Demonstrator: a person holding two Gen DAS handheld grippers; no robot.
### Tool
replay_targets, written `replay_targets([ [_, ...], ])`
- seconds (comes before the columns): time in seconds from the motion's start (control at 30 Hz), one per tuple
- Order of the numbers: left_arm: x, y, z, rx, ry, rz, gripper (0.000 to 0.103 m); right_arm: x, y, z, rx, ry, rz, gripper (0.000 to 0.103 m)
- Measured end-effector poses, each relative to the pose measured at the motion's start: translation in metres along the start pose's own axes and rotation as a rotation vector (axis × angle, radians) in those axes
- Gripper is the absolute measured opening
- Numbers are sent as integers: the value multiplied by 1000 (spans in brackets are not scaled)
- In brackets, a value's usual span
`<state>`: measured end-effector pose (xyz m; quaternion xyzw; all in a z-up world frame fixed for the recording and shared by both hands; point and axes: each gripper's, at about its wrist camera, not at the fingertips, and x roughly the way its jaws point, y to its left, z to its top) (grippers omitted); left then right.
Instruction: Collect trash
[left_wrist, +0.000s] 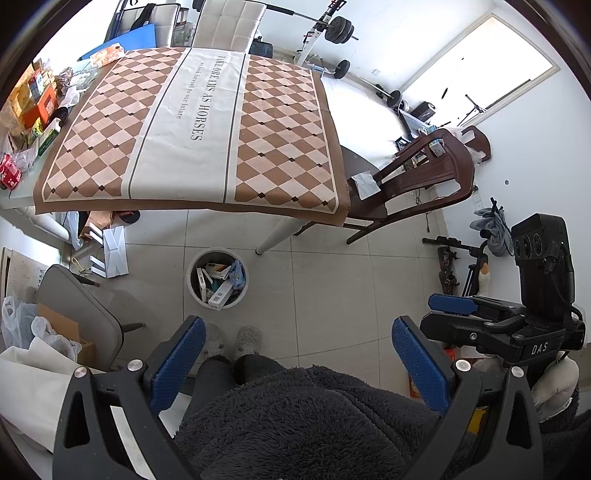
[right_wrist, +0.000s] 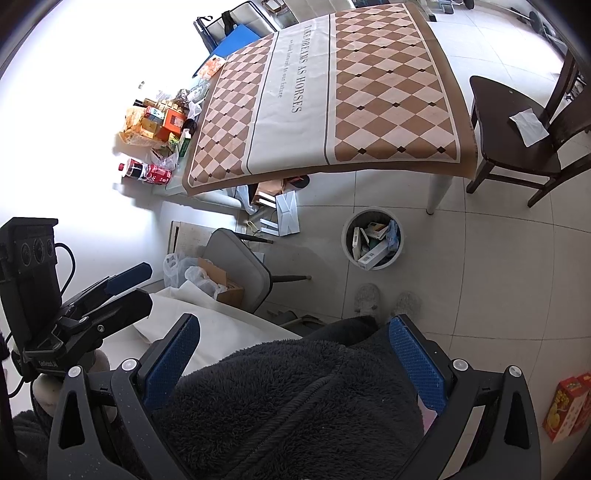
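Observation:
A round grey waste bin (left_wrist: 192, 284) (right_wrist: 346, 243) stands on the tiled floor by the table leg. It holds several flat boxes and a blue wrapper. My left gripper (left_wrist: 300, 365) is open with nothing between its blue pads, held above a person's dark fuzzy garment. My right gripper (right_wrist: 295, 363) is open too and holds nothing; it shows from the side at the right of the left wrist view (left_wrist: 428, 314). A crumpled white paper (left_wrist: 365, 184) (right_wrist: 528, 123) lies on the seat of a dark wooden chair (left_wrist: 417, 173) (right_wrist: 517, 147).
A table with a brown checkered cloth (left_wrist: 184, 110) (right_wrist: 295, 74) fills the far side. Its left edge carries boxes, bags and a cola bottle (right_wrist: 146, 171). A grey chair (right_wrist: 240, 266), a cardboard box with bags, weights and the person's slippers (left_wrist: 247, 338) are around.

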<state>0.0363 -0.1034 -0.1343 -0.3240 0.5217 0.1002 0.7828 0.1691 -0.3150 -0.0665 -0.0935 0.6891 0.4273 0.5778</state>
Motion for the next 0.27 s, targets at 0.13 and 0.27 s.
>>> replay_targets([
  [0.13,0,1,0,-1,1,-1,103,1,1,1,4,-1,0,103],
  [0.27,-2,-4,-3,0,0,3,103,0,0,-2,1,-1,2,103],
])
